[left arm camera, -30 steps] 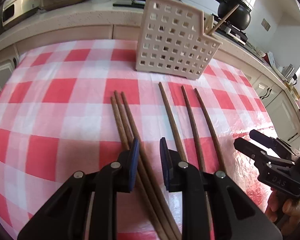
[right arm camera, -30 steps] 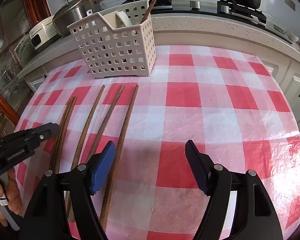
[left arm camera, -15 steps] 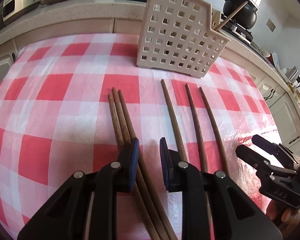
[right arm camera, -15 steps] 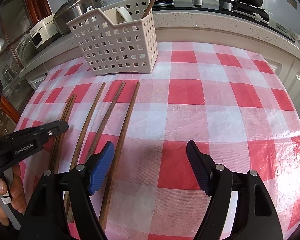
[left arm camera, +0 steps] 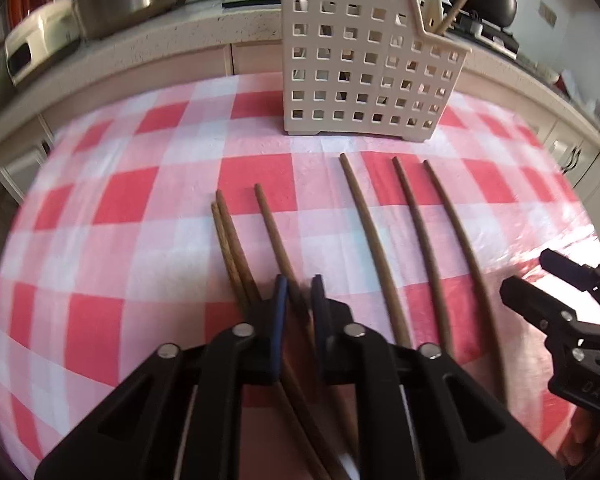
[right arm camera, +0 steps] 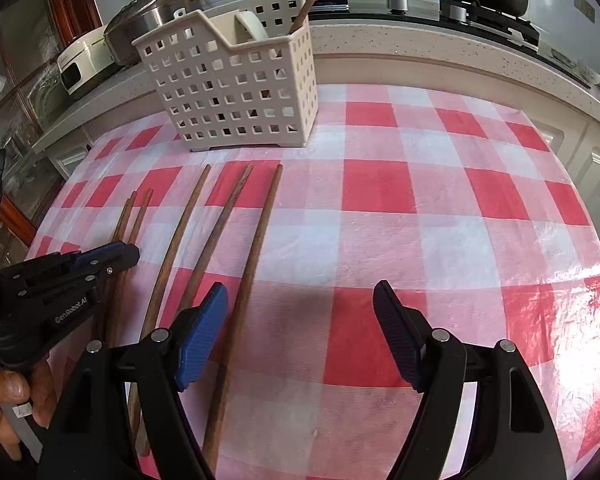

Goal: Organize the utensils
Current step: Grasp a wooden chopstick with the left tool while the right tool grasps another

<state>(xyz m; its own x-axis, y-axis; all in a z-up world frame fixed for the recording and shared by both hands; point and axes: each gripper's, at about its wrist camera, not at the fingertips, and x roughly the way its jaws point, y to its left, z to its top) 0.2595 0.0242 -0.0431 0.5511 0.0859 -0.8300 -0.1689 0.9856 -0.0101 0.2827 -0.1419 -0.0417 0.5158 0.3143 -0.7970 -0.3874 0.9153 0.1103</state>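
One chopstick (left arm camera: 274, 236), long axis toward the far-edge basket (left arm camera: 364, 60), sits pinched in the left tool (left arm camera: 299, 300); the right tool (right arm camera: 300, 336) gapes idle.

Sunlit kitchen counter (right arm camera: 420, 46), checked tablecloth (right arm camera: 420, 216)

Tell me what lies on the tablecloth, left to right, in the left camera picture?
pair of chopsticks → lone chopstick pinched by the left gripper → three spaced chopsticks → right gripper
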